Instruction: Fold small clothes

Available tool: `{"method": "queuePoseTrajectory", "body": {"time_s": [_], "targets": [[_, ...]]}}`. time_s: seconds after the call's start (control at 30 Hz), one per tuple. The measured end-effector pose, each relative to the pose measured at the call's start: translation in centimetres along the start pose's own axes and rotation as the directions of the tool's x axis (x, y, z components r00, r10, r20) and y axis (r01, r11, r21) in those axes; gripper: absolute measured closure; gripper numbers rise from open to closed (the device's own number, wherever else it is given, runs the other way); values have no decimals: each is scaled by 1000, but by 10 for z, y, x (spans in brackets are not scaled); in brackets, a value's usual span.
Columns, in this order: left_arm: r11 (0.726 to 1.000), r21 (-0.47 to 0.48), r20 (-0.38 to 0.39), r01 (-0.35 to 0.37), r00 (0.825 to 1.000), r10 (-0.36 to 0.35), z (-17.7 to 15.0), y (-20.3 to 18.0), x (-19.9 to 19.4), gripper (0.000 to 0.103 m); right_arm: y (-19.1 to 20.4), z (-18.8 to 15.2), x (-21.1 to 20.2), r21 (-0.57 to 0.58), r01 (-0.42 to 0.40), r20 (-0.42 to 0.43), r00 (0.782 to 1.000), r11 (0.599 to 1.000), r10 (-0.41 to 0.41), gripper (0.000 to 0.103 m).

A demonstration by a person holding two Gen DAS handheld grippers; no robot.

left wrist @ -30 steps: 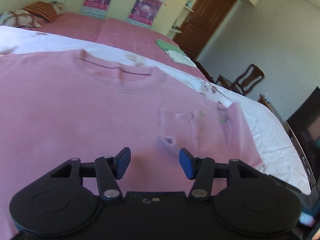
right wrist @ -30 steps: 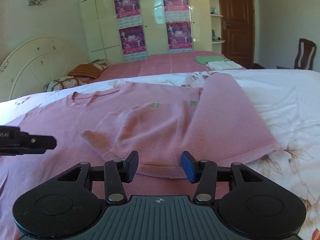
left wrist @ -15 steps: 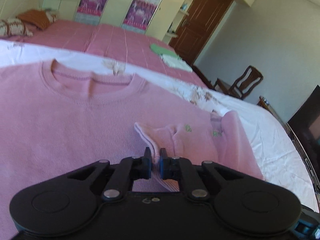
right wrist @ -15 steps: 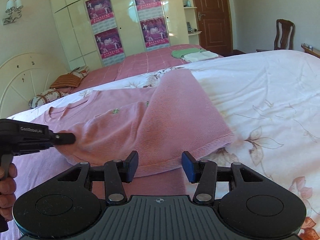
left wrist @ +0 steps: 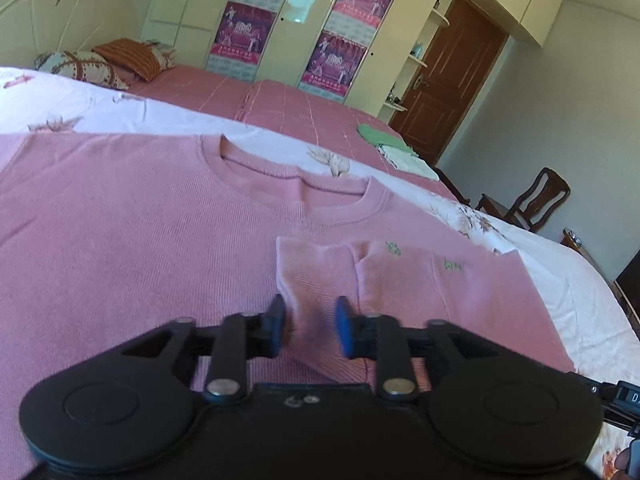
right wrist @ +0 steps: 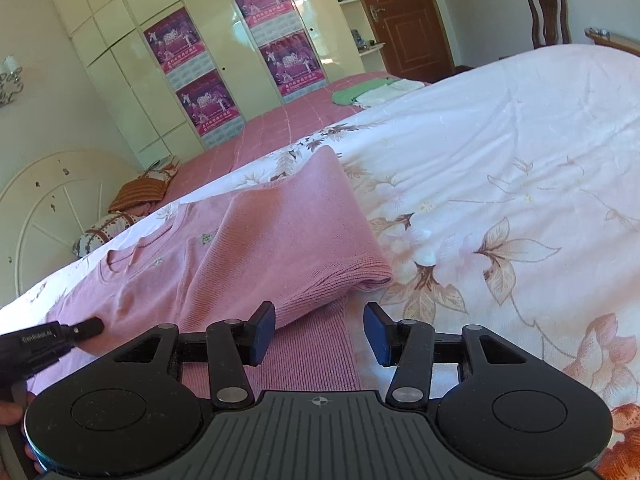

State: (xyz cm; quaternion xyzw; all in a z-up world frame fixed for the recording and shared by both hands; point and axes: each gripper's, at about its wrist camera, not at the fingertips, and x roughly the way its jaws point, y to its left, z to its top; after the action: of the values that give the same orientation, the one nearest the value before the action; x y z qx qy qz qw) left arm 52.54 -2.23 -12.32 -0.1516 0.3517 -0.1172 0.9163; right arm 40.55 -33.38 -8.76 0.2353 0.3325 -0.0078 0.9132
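A pink knit sweater (left wrist: 132, 220) lies flat on the floral bedsheet (right wrist: 500, 152), neck away from me. Its right side and sleeve (left wrist: 320, 276) are folded over the chest. My left gripper (left wrist: 310, 330) is open, its blue pads either side of the sleeve cuff, just above it. My right gripper (right wrist: 318, 332) is open and empty over the sweater's (right wrist: 280, 236) lower right hem. The left gripper also shows in the right wrist view (right wrist: 86, 326), resting at the sleeve end.
A second bed with a pink cover (left wrist: 288, 108) stands behind, with folded green and white clothes (left wrist: 388, 146) on it. Pillows (left wrist: 80, 66) lie at the headboard. A wooden chair (left wrist: 528, 200) and a door (left wrist: 452, 80) are at the right.
My left gripper closed on the sleeve cuff, drew it across the chest, then opened and let it go. My right gripper swung right toward the hem corner, staying open.
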Motion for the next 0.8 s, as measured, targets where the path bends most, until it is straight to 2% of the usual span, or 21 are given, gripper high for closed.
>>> {"method": "queuePoseTrajectory", "body": {"time_s": [0.07, 0.1, 0.17, 0.2, 0.23, 0.3, 0.33, 0.43, 0.57, 0.67, 0.8], "targets": [[1000, 21, -6, 3, 1000, -3, 0, -3, 6, 62, -1, 0, 1, 21, -5, 2, 1000, 1000, 5, 54], [999, 36, -10, 2, 1000, -1, 1, -6, 9, 66, -1, 0, 0, 26, -4, 1, 1000, 1000, 4, 54], [999, 50, -18, 11, 1000, -11, 4, -7, 13, 97, -1, 1, 1, 28, 0, 0, 1000, 1000, 0, 54], [999, 42, 15, -5, 1000, 4, 8, -7, 8, 97, 0, 1, 0, 29, 1, 1, 1000, 1000, -1, 54], [999, 36, 97, -21, 995, 18, 11, -6, -3, 97, 0, 1, 0, 30, 3, 1, 1000, 1000, -3, 54], [998, 38, 182, -40, 983, 32, 17, -4, -20, 97, 1, 2, -2, 32, -1, 4, 1000, 999, 1, 54], [997, 47, 193, -54, 980, 44, 18, -3, -23, 97, 1, 3, -3, 33, -9, 8, 1000, 999, 8, 54], [994, 72, 123, -85, 990, 76, 10, 4, -13, 97, 1, 3, -3, 47, -46, 13, 999, 998, 45, 54], [995, 44, 95, -93, 992, 88, -1, 15, -9, 97, 1, 2, 1, 78, -81, 6, 997, 994, 80, 54], [996, 40, 129, -86, 988, 80, -3, 18, -15, 97, -1, 5, -4, 111, -112, 7, 994, 988, 112, 54], [995, 31, 211, -96, 974, 88, 4, 21, -34, 97, -9, 13, -5, 170, -154, -7, 988, 973, 157, 54]]}}
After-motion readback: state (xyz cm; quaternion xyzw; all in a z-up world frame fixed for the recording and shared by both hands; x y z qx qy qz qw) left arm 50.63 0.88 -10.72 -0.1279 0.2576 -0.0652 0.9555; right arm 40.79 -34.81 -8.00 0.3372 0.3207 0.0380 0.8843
